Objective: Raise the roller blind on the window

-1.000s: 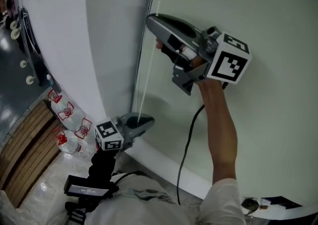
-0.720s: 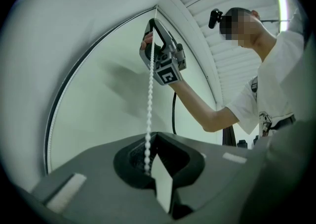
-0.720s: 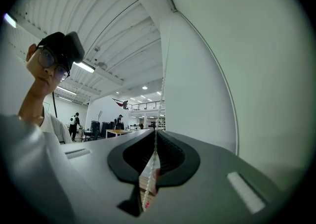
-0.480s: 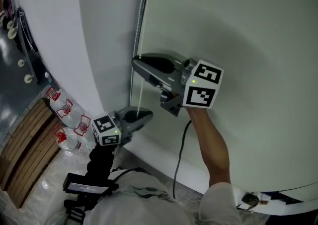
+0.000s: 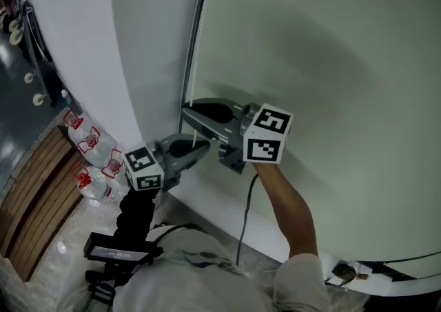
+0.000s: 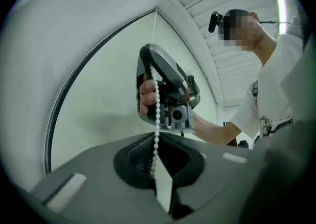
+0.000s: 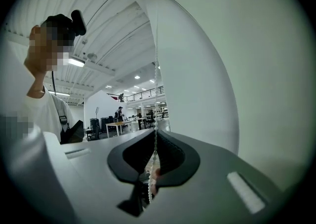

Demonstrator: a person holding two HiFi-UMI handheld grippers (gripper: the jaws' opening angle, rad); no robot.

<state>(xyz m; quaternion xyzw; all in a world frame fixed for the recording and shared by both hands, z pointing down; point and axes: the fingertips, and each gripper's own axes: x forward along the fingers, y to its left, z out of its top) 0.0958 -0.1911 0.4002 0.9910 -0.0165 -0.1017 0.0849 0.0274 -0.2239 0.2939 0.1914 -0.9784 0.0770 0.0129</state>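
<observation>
While clamping bead chain (image 6: 157, 112), right tool (image 5: 186, 113) lower

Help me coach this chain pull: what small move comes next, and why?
Probably open the right claw and raise it along the bead chain for a higher grip. It is clamped on the chain close above the left claw, so little downward pull seems left.

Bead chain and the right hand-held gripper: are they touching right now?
Touching. The right gripper view shows the bead chain running into the right hand-held gripper and pinched between its closed jaws.
</observation>
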